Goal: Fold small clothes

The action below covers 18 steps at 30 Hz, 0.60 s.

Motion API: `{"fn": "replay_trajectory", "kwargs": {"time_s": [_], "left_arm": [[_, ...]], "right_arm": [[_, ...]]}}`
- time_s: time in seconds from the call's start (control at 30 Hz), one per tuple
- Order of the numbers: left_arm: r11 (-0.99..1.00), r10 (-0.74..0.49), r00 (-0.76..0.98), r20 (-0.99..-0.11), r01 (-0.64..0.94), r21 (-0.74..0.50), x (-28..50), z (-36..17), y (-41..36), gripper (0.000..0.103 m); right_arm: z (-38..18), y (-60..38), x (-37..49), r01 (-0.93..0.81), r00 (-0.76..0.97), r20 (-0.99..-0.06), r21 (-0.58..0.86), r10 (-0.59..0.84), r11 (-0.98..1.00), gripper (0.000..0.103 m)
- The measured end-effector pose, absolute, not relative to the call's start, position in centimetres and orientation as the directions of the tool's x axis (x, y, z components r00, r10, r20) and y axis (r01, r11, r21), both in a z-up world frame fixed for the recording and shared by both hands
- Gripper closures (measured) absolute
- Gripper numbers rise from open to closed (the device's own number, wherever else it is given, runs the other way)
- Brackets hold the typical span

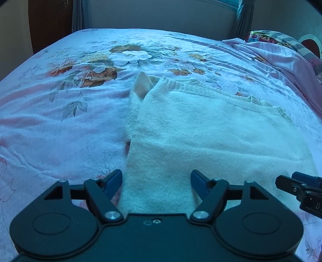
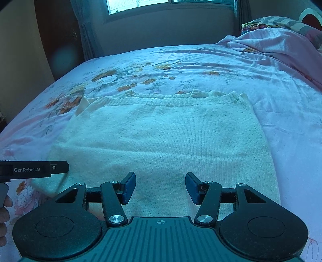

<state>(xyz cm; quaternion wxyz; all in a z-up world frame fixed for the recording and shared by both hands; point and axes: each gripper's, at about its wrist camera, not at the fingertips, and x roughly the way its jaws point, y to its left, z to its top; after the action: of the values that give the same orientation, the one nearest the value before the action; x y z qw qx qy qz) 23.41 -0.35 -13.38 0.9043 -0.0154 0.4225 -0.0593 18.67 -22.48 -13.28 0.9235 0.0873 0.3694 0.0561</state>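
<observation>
A cream knit sweater (image 1: 201, 129) lies flat on the bed, folded into a rough rectangle, ribbed hem at the far edge; it also shows in the right wrist view (image 2: 165, 137). A sleeve end sticks up at its far left corner (image 1: 142, 84). My left gripper (image 1: 156, 179) is open and empty over the sweater's near left edge. My right gripper (image 2: 160, 186) is open and empty over the sweater's near edge. Each gripper shows in the other's view: the right one (image 1: 297, 187) at the right edge, the left one (image 2: 40, 169) at the left edge.
The bed is covered by a pale pink floral sheet (image 1: 60, 112). A bunched pink blanket (image 2: 271, 48) and patterned pillows (image 1: 265, 37) lie at the far right. A wall, curtains and a window (image 2: 138, 5) stand behind the bed.
</observation>
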Motion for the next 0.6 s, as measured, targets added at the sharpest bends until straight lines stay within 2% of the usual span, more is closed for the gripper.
{"fn": "replay_trajectory", "kwargs": {"time_s": [0.1, 0.23, 0.4, 0.5, 0.6], "left_arm": [[0.992, -0.125, 0.665, -0.736, 0.094, -0.083, 24.1, -12.5, -0.2, 0.032], [0.986, -0.162, 0.686, -0.71, 0.138, -0.091, 26.0, -11.4, -1.1, 0.039], [0.976, -0.199, 0.663, -0.722, 0.198, -0.087, 30.0, -12.0, -3.6, 0.043], [0.978, -0.185, 0.644, -0.742, 0.197, -0.072, 32.7, -13.4, -4.6, 0.044], [0.984, -0.152, 0.649, -0.746, 0.172, -0.051, 34.9, -14.3, -4.7, 0.043]], "right_arm": [[-13.1, -22.9, 19.6, -0.036, 0.732, -0.663, 0.19, 0.155, 0.981, 0.049], [-12.7, -24.6, 22.0, -0.009, 0.741, -0.656, 0.202, 0.142, 0.979, 0.049], [-12.4, -26.5, 26.1, 0.023, 0.751, -0.651, 0.187, 0.107, 0.982, 0.049], [-12.6, -27.3, 28.4, 0.033, 0.746, -0.658, 0.186, 0.099, 0.982, 0.049], [-13.5, -27.8, 30.7, 0.034, 0.74, -0.671, 0.113, 0.051, 0.993, 0.049]]}}
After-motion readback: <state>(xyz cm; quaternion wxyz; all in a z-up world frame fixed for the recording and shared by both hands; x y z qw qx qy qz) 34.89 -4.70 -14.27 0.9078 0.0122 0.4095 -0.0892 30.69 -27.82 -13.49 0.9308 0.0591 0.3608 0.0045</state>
